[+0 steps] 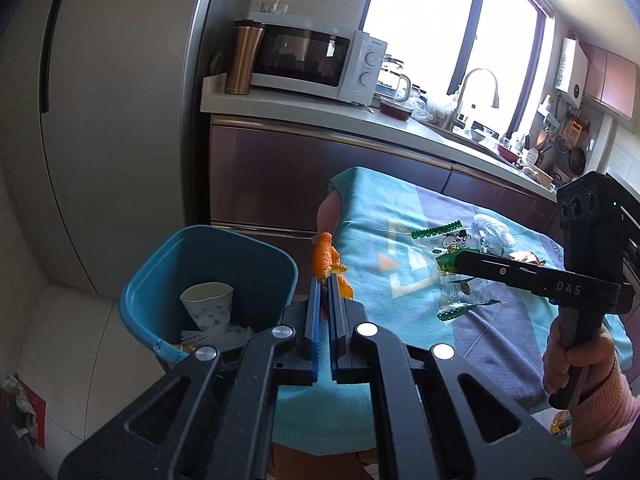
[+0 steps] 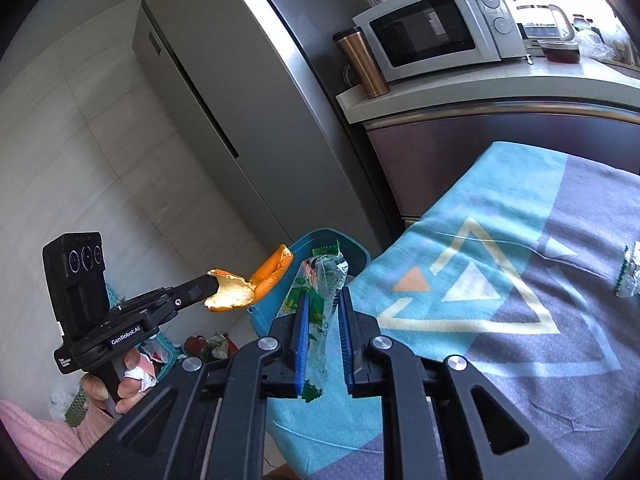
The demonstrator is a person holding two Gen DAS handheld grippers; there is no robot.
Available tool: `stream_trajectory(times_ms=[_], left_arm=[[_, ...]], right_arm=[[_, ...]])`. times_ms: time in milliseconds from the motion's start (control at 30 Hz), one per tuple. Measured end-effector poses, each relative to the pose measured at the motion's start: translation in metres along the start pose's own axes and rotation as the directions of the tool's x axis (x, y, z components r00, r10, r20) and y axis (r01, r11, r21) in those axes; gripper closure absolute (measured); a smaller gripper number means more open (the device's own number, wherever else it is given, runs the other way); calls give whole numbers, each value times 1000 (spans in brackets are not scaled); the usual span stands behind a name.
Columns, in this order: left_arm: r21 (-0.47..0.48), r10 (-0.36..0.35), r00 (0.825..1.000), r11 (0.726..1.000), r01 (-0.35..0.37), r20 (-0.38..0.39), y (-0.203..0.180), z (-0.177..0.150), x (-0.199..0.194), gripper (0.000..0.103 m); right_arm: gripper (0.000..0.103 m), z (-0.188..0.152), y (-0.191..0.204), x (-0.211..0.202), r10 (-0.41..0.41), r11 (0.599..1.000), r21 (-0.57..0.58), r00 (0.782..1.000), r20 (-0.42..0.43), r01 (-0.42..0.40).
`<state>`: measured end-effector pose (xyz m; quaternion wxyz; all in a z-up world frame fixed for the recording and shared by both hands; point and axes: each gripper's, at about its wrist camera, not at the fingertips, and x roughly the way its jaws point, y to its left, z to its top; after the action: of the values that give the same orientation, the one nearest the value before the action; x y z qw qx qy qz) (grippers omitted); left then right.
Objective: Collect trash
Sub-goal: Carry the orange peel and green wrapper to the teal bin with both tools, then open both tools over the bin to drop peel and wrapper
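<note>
My left gripper (image 1: 325,280) is shut on an orange peel (image 1: 326,258) and holds it in the air beside the blue trash bin (image 1: 160,280); it also shows in the right wrist view (image 2: 214,280) with the peel (image 2: 244,286). My right gripper (image 2: 324,292) holds a clear green-printed wrapper (image 2: 316,292) between partly closed jaws, above the table's left end near the bin (image 2: 340,242). In the left wrist view the right gripper (image 1: 460,260) is over wrappers on the cloth. The bin holds a paper cup (image 1: 208,306) and other scraps.
The table wears a teal and grey cloth (image 1: 392,224). More clear wrappers (image 1: 464,308) and a white foam net (image 1: 492,228) lie on it; another wrapper sits at the right edge (image 2: 628,276). A fridge (image 2: 240,120) and a counter with a microwave (image 1: 312,60) stand behind.
</note>
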<state>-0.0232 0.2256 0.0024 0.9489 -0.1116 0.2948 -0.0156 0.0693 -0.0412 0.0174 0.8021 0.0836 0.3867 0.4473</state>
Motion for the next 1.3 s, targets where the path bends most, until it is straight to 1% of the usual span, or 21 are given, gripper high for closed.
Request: stream_trajectory(times_ms=[167, 333, 700, 1067, 1300], left_arm=[[-38, 36, 999, 999, -36, -1, 24, -1, 0, 99], [-68, 66, 998, 996, -66, -6, 41, -3, 2, 99], [-121, 100, 994, 987, -105, -48, 69, -6, 22, 99], [-148, 133, 985, 978, -149, -111, 86, -15, 55, 99], [-168, 142, 978, 971, -167, -150, 95, -21, 77, 99]], right_arm=[[90, 12, 12, 23, 16, 999, -28, 999, -27, -16], [90, 17, 21, 45, 14, 999, -50, 998, -55, -17], [90, 27, 35, 88, -5, 996, -90, 992, -123, -6], [90, 28, 38, 135, -51, 993, -113, 979, -198, 29], [90, 31, 36, 163, -101, 988, -135, 964, -245, 69]])
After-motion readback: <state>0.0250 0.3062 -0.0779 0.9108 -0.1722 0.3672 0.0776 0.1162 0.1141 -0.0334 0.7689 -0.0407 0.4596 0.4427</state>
